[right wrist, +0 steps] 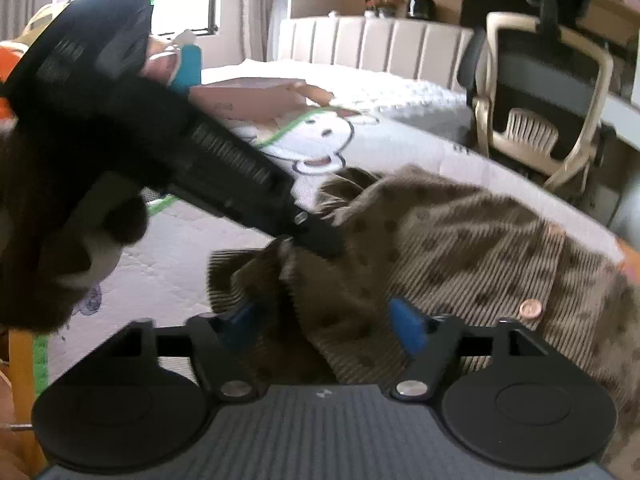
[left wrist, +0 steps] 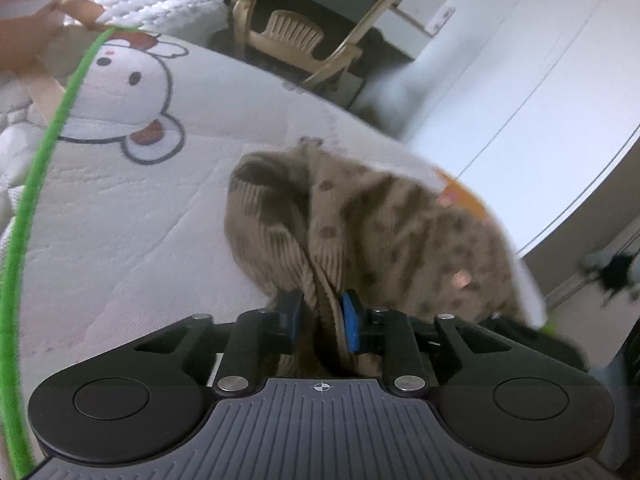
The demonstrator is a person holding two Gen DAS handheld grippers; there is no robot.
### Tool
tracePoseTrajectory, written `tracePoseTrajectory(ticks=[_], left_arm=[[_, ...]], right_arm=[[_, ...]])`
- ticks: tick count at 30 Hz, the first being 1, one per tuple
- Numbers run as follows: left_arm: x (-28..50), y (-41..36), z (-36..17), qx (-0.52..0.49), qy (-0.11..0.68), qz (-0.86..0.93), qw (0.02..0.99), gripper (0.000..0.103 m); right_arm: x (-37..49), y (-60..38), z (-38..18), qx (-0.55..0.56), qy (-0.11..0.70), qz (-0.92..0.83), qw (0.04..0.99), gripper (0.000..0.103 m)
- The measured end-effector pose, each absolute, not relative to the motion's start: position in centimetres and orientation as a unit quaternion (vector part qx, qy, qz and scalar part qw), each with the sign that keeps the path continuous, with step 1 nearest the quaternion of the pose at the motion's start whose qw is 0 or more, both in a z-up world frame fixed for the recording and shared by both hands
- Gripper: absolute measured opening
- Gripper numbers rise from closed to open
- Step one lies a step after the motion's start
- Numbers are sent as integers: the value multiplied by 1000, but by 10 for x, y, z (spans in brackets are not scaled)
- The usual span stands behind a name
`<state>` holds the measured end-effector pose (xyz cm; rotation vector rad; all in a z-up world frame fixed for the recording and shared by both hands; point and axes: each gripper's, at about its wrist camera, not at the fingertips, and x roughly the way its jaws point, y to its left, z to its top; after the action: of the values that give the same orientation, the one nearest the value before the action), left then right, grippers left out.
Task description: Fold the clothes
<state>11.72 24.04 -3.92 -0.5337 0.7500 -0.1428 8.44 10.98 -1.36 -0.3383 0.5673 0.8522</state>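
Observation:
A brown ribbed knit garment (left wrist: 360, 224) with dark dots and copper buttons lies bunched on a white quilted mattress (left wrist: 140, 208). My left gripper (left wrist: 322, 312) is shut on a ribbed edge of it, the blue pads pressing the fabric. In the right wrist view the same garment (right wrist: 460, 240) spreads toward the right, and my right gripper (right wrist: 324, 324) stands open with cloth lying between its blue fingers (right wrist: 406, 326). The left gripper (right wrist: 316, 236) reaches in from the upper left and pinches the garment just ahead of it.
The mattress (right wrist: 160, 264) carries a cartoon print (left wrist: 120, 92) and a green cord (left wrist: 40, 168). A beige chair (right wrist: 540, 120) stands beyond its far edge, with a padded headboard (right wrist: 372, 44) behind. The mattress edge drops off at the right near a white wall (left wrist: 520, 100).

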Motion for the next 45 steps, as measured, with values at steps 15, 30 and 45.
tracePoseTrajectory(ticks=[15,30,45], left_arm=[[124,243,-14,-282,324,-74,900,61],[167,248,-59,-360,380,-59,850,83],[213,112,42,-200,310,-198,908,58]], right_arm=[[126,104,-15,-112,292,372,874,31],[119,104,-16,-122,275,380,875,25],[100,-4,38,13,160,293,943,20]])
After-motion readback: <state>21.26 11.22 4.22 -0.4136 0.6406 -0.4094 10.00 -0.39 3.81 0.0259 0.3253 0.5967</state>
